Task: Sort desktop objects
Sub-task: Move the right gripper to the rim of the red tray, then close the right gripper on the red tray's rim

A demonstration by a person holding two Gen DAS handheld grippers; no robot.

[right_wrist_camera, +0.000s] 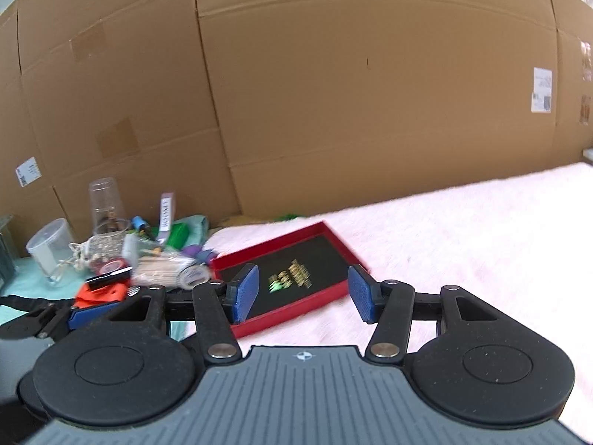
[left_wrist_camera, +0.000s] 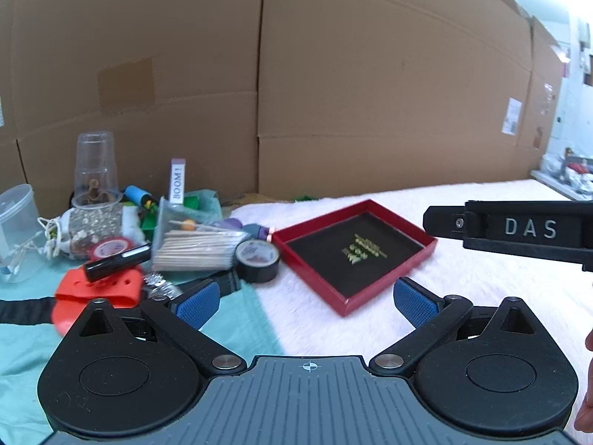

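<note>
A red tray (left_wrist_camera: 389,282) with a black lining and gold print lies on the white fluffy cloth; it also shows in the right wrist view (right_wrist_camera: 296,311). Left of it is a pile of small objects: a bundle of wooden sticks (left_wrist_camera: 196,250), a black tape roll (left_wrist_camera: 257,259), a black tube (left_wrist_camera: 116,261), an orange clip (left_wrist_camera: 96,293). My left gripper (left_wrist_camera: 305,302) is open and empty, low in front of the tray and pile. My right gripper (right_wrist_camera: 304,291) is open and empty just before the tray; its side shows in the left wrist view (left_wrist_camera: 511,230).
Clear plastic cups (left_wrist_camera: 94,170) and a clear tub (left_wrist_camera: 16,230) stand at the far left on a teal cloth (left_wrist_camera: 229,319). A wall of cardboard boxes (left_wrist_camera: 333,74) closes the back. White cloth (right_wrist_camera: 481,230) stretches to the right.
</note>
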